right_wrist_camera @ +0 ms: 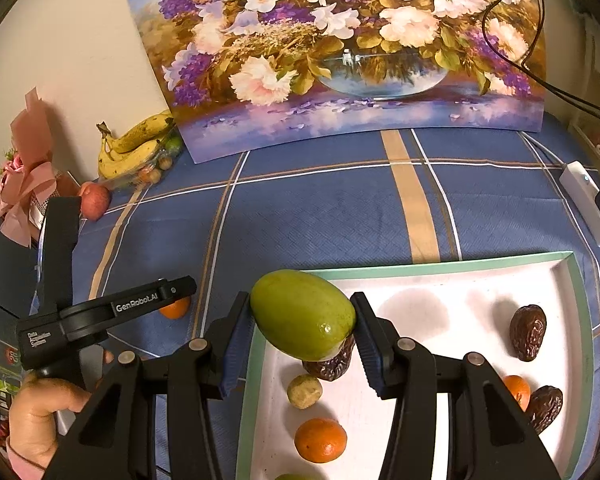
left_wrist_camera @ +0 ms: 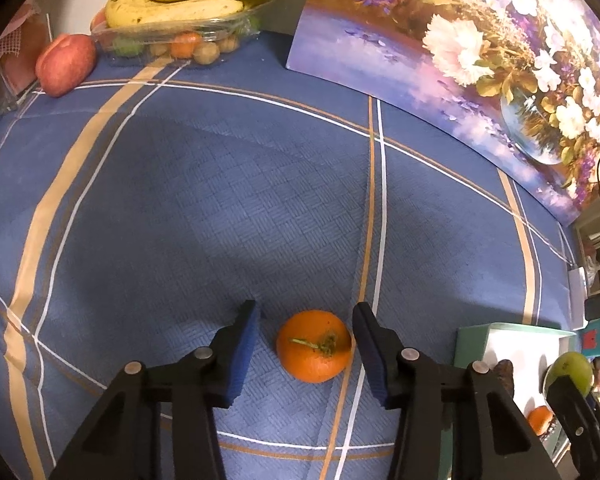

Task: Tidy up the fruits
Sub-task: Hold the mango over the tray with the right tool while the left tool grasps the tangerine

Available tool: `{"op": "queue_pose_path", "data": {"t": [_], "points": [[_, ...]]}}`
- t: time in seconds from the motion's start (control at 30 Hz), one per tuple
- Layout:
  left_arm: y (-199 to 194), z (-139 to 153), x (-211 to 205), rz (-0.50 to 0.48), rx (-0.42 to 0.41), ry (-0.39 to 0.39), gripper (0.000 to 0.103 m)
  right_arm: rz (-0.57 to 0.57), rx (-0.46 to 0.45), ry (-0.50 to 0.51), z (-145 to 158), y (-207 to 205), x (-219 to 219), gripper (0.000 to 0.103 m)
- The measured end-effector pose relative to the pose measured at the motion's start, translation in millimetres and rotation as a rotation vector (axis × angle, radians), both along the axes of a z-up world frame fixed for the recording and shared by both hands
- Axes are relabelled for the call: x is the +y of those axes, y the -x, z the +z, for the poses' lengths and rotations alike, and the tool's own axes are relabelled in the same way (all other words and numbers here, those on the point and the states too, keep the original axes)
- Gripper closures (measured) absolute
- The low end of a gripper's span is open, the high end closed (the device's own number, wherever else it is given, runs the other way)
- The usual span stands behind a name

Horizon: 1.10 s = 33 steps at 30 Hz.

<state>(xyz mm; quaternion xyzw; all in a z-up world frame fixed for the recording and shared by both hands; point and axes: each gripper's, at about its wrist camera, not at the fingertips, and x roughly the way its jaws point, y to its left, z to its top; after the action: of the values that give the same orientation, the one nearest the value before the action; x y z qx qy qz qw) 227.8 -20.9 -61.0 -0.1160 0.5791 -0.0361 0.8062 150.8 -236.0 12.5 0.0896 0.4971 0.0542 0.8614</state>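
Tangerine (left_wrist_camera: 314, 345) between left fingers (left_wrist_camera: 245, 354); tray (left_wrist_camera: 512, 334) nearby.

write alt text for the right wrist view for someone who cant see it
The right gripper clamps a green fruit over the near left corner of a white tray holding dates, small oranges and a tan fruit. Beyond lie a blue plaid tablecloth, a floral painting and bananas.
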Motion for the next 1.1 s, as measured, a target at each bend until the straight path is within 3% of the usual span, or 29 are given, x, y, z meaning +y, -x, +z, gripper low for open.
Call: {"op": "queue_pose_path", "data": {"t": [0.4, 1.1], "points": [[0.4, -1.1, 2.4, 0.012, -0.006, 0.006, 0.058, 0.0, 0.003, -0.014, -1.8, 1.1, -1.8, 0.052], [-1.4, 3.7, 24.5, 0.104, -0.011, 0.133, 0.068, -0.003, 0.011, -0.028, -4.8, 2.9, -6.9, 0.052]]}}
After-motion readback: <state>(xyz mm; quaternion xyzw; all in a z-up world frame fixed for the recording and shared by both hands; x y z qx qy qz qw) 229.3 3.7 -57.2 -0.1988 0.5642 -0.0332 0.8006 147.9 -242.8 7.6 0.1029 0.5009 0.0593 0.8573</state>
